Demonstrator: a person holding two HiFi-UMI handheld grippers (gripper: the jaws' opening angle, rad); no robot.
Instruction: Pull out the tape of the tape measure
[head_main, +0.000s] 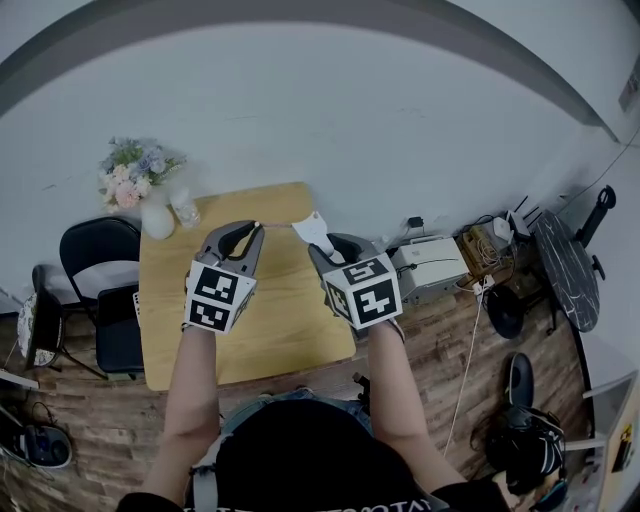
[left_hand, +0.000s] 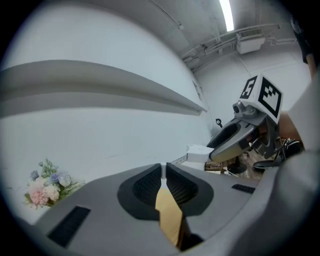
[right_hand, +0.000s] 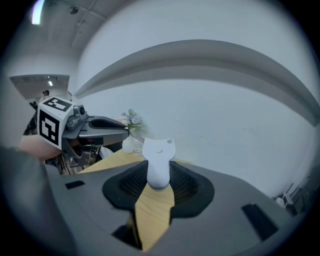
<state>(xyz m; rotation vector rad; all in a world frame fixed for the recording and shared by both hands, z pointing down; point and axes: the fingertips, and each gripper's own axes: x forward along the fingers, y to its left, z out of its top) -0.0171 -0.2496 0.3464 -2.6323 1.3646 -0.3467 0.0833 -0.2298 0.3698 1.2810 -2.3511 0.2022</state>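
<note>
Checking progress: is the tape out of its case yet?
Partly out: a short strip runs from the tape measure to the left gripper.

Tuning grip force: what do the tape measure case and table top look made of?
Tape measure case: likely white plastic, smooth and matte, with moulded rounded edges. Table top: pale wood or wood-look laminate, even tan, low sheen; the grain is too faint to tell which.
</note>
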